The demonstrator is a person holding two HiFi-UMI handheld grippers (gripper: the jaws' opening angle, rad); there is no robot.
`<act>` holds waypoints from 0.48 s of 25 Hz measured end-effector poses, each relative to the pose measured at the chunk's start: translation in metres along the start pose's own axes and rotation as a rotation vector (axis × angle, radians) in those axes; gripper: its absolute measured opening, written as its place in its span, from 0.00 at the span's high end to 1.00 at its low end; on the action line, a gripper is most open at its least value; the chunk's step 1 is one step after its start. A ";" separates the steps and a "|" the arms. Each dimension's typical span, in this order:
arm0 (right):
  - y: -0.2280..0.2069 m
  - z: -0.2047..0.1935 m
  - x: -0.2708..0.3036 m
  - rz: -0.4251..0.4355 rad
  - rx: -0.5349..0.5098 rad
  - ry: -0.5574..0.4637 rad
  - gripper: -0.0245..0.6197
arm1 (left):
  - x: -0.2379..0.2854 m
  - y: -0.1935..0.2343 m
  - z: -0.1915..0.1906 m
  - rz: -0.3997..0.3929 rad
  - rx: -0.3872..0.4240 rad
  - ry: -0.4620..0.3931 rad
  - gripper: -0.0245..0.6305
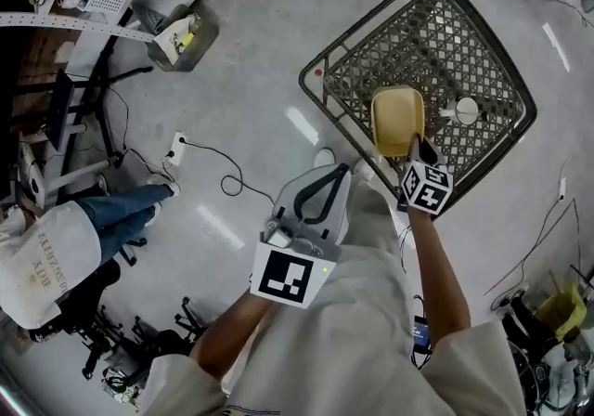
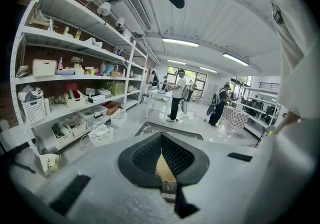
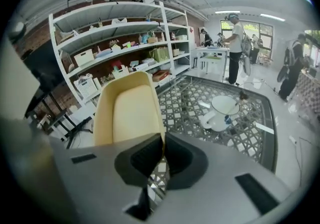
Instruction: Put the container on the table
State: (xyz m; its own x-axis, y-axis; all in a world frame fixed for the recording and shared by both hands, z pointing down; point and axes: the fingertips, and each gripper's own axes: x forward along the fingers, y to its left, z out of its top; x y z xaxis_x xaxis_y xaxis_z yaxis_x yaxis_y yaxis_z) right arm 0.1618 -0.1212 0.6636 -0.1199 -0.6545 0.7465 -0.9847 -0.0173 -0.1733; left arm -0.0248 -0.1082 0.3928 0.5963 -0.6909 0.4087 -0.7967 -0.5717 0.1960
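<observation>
The largest item in my working area was the dark square metal lattice table (image 1: 464,43) with rounded corners, standing on the pale polished floor (image 1: 251,80). Next in size was the task item, a pale yellow rectangular plastic container (image 1: 397,119) with an open top. It hung over the near side of the lattice, tilted up on end, and I could not tell whether its lower edge touched the mesh. The right gripper (image 3: 163,145) held it by the near short wall, with the pads pinched nearly together on the thin rim. The left gripper (image 2: 161,138) stood well apart from the table, close to my body. Its jaws met at the tips with nothing between them. The smallest item was a white cup (image 1: 461,110) on the lattice, just beside the container and clear of it. I judged the container to be light and fairly stiff, with smooth walls that could slip or swing in a single-edge pinch. I also judged that the thin rim might flex under a hard squeeze. The middle of a short wall, gripped deep over the rim, looked like the soundest hold. An open lattice offers an uneven seat, so I expected the base to need setting down flat before any release.
</observation>
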 end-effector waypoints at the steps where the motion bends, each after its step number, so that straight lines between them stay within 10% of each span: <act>1: -0.003 -0.007 0.007 -0.001 0.017 0.023 0.93 | 0.001 0.001 -0.002 0.003 -0.002 0.008 0.93; 12: -0.029 -0.062 0.053 -0.035 0.151 0.189 0.93 | 0.004 -0.009 0.000 -0.008 0.037 0.012 0.93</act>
State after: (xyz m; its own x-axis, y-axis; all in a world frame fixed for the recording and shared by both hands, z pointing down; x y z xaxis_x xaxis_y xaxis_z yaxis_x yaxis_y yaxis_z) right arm 0.1765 -0.1082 0.7485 -0.1211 -0.4988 0.8582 -0.9604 -0.1598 -0.2284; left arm -0.0153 -0.1058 0.3931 0.6016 -0.6806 0.4182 -0.7872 -0.5938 0.1661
